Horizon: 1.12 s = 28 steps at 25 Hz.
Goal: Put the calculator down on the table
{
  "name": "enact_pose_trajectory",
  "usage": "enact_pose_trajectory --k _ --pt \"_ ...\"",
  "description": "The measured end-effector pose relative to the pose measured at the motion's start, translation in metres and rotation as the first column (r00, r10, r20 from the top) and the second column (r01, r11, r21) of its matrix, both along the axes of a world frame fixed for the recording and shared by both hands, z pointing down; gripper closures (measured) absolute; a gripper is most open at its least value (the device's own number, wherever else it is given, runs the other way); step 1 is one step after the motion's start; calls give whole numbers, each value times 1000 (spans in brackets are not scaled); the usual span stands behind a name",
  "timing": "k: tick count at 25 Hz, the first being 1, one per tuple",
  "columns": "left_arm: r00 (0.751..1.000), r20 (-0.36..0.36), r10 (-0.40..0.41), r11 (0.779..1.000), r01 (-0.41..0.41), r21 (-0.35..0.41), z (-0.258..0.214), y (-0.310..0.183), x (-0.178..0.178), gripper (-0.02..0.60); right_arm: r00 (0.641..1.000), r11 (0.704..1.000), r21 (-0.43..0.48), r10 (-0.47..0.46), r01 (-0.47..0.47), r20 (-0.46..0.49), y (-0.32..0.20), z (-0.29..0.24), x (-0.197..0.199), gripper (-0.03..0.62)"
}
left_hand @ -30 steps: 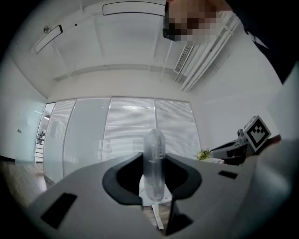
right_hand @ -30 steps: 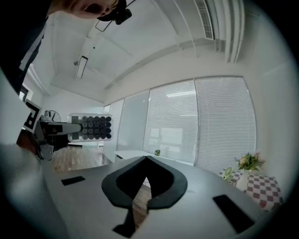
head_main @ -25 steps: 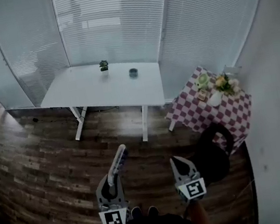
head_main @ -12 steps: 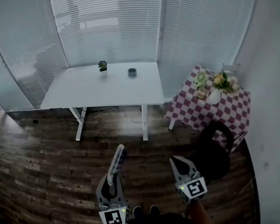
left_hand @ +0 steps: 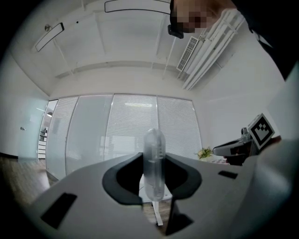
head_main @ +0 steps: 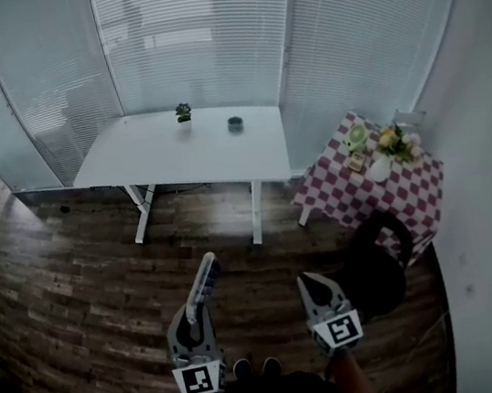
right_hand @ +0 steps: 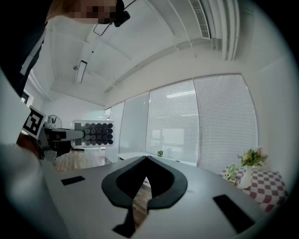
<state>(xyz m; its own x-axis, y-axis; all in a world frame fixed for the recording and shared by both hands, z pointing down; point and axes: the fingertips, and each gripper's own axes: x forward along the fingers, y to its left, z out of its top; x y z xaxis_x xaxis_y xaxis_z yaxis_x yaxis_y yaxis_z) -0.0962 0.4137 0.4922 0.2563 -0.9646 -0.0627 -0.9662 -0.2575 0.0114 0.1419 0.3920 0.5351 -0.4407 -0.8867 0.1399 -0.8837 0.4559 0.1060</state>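
Jaws of the left gripper [head_main: 194, 312] pinch a calculator [head_main: 205, 279]; jaws of the right gripper [head_main: 310, 284] are pressed together, empty.
The calculator is held edge-on, its free end pointing forward above a wooden floor [head_main: 76, 292], with the right gripper beside it and apart. The white table [head_main: 176, 160] stands well ahead by window blinds [head_main: 203, 40], bearing a small plant [head_main: 183, 113], well apart from the calculator.

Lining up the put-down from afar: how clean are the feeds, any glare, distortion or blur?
Head view: strong fisheye bend, dark corners, bright backlit blinds; the white table is small but clear. Left gripper view: the calculator, clamped edge-on in the left gripper, looks soft and pale against the blinds. Right gripper view: heavy barrel distortion; the right gripper, shut and empty, reads clearly.
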Motion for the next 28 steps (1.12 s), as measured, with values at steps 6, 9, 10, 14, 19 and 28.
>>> enact_pose_trajectory --k 6,9,10,14,19,28 --pt "1000 14 -15 1000 15 -16 5 3 6 482 1000 1000 -19 -7 7 -2 3 4 7 588" --pt "999 22 -24 999 24 -23 7 1 15 482 1000 1000 -5 -19 19 15 -1 1 13 588" --pt "999 25 -27 999 27 -22 7 2 17 482 1000 1000 4 -24 24 20 -2 -1 15 588" --pt "999 18 -43 999 44 -16 10 3 29 482 999 999 6 -41 41 9 -1 2 26 588" --pt "997 11 -75 997 75 -25 11 -1 31 482 999 999 7 -49 49 23 -8 8 39 588" --pt "997 16 -81 997 81 -15 17 -28 33 482 998 999 3 -35 35 45 -33 18 53 588"
